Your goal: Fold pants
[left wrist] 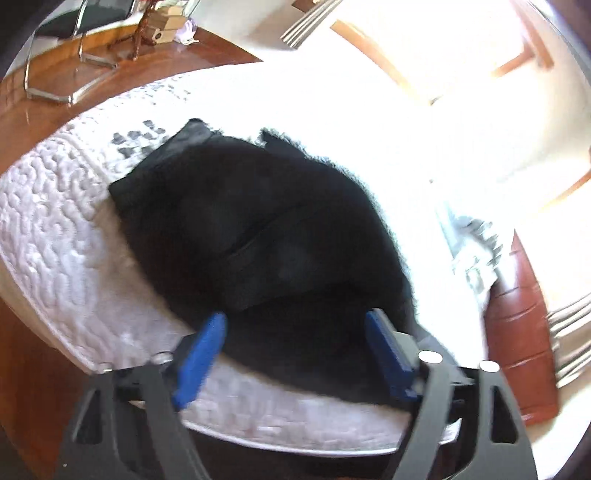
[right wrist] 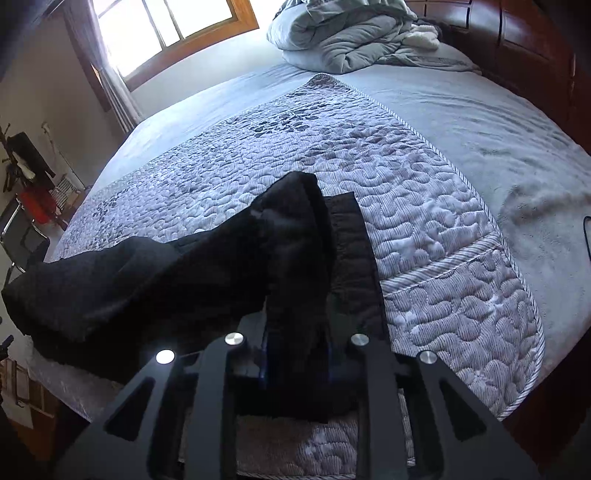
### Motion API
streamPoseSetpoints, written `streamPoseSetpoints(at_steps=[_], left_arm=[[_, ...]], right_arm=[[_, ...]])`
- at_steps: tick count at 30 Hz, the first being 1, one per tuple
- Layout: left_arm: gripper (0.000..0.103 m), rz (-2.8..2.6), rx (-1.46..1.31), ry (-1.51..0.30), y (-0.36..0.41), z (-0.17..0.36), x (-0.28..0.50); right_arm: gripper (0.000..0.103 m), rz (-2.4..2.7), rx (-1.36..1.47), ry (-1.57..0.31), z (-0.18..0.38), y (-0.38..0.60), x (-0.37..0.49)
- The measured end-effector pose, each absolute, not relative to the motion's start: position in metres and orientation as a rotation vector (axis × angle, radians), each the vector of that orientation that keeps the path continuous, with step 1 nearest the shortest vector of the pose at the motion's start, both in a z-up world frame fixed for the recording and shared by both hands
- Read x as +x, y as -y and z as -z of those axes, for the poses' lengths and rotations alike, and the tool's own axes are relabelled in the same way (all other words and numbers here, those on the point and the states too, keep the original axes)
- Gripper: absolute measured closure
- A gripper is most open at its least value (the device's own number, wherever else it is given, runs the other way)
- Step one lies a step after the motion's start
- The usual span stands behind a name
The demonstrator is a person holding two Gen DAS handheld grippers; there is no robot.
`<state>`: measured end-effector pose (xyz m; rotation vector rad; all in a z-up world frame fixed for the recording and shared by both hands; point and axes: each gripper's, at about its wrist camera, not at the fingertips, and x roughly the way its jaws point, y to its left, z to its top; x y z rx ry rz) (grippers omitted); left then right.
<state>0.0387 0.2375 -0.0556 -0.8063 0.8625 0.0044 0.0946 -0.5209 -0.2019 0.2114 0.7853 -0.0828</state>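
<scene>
Black fabric pants lie heaped on a quilted grey bedspread. Left gripper gapes wide, empty, above them. Right gripper pinches a fold at six o'clock.

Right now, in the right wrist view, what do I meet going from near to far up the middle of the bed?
Right gripper, pinching a fold of the black pants → quilted bedspread → plain grey sheet → bundled grey duvet.
</scene>
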Motion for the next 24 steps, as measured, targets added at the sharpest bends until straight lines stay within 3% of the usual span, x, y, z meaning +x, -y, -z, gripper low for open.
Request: streamPoseSetpoints(at_steps=[4, 10, 14, 17, 18, 19, 20, 22, 24], left_arm=[[0.009, 0.026, -0.950, -0.845, -0.235, 0.046, 0.066], [0.009, -0.132, -1.117, -1.037, -0.248, 0.079, 0.106], [0.013, -0.123, -1.210, -1.027, -0.247, 0.099, 0.107], [0.032, -0.178, -1.222, -0.999, -0.251, 0.111, 0.106], [0.043, -0.189, -1.219, -0.998, -0.252, 0.114, 0.107], [0.069, -0.185, -1.236, -0.984, -0.256, 0.116, 0.106], [0.081, -0.156, -1.272, -0.969, -0.259, 0.117, 0.107], [0.092, -0.166, -1.301, -0.961, -0.262, 0.121, 0.106], [0.094, -0.155, -1.223, -0.941, -0.253, 0.108, 0.117]], right_arm=[[0.080, 0.080, 0.194, -0.802, 0.209, 0.516, 0.091], [0.076, 0.086, 0.229, -0.800, 0.214, 0.517, 0.084], [0.075, 0.084, 0.232, -0.810, 0.217, 0.518, 0.082], [0.075, 0.084, 0.239, -0.811, 0.218, 0.518, 0.083], [0.075, 0.082, 0.241, -0.810, 0.218, 0.518, 0.082], [0.074, 0.082, 0.241, -0.809, 0.218, 0.518, 0.082], [0.074, 0.082, 0.240, -0.809, 0.218, 0.518, 0.082], [0.074, 0.083, 0.248, -0.808, 0.218, 0.518, 0.082], [0.074, 0.082, 0.260, -0.802, 0.218, 0.519, 0.080]])
